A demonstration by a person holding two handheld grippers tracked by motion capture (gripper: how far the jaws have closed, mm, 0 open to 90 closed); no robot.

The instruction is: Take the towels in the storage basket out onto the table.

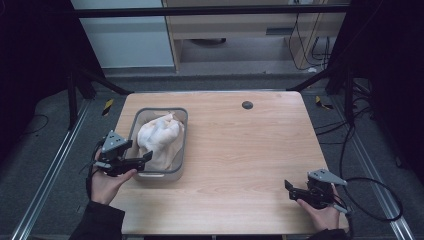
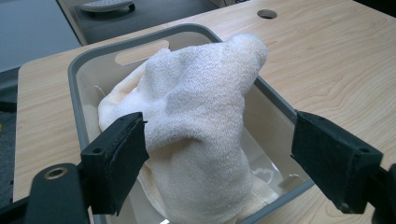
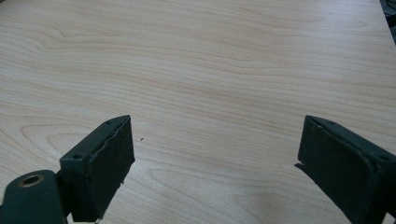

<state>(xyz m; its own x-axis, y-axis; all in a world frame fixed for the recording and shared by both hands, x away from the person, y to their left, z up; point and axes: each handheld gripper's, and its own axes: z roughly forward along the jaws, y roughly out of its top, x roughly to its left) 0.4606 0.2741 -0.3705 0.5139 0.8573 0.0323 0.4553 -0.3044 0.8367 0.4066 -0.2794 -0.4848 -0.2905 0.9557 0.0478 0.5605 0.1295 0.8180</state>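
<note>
White towel (image 2: pixel 201 116) sits heaped in grey bin (image 2: pixel 77 88) at left side of wood table (image 1: pixel 250 150). Left claw (image 2: pixel 215 163) hovers at bin's near edge, jaws apart on either side of towel. Right claw (image 3: pixel 215 168) near table's right front, jaws apart over bare wood.

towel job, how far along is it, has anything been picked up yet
Nothing picked up yet. The towel is bunched in the grey bin at the table's left. In hand: the left gripper is open at the bin's near end, jaws either side of the towel but not closed on it. The right gripper waits open over bare wood. Left, probably: grip the towel, lift it out.
</note>
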